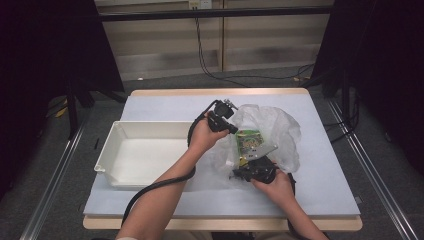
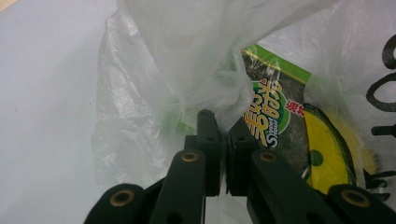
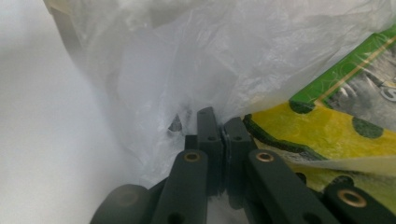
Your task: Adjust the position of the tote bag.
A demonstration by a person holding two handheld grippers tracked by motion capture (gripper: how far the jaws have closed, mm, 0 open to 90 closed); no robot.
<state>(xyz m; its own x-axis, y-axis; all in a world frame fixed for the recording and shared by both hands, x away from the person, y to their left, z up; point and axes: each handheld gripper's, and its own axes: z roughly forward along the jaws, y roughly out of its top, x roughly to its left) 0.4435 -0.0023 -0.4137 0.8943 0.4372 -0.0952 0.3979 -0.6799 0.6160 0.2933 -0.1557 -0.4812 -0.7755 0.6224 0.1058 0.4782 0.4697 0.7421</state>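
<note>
The left hand-held gripper [image 2: 223,135] is pinching the plastic bag [image 1: 272,127] film with closed jaws while the right hand-held gripper [image 3: 223,133] is clamping its near edge, the green snack packet [image 1: 248,142] sitting inside between them on the bench [image 1: 330,190], beside the white tray [image 1: 135,155].

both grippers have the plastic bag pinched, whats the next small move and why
Probably draw the left gripper and right gripper slightly apart: both are shut on the plastic bag, whose film drapes over the green packet, so spreading should widen the mouth.
</note>
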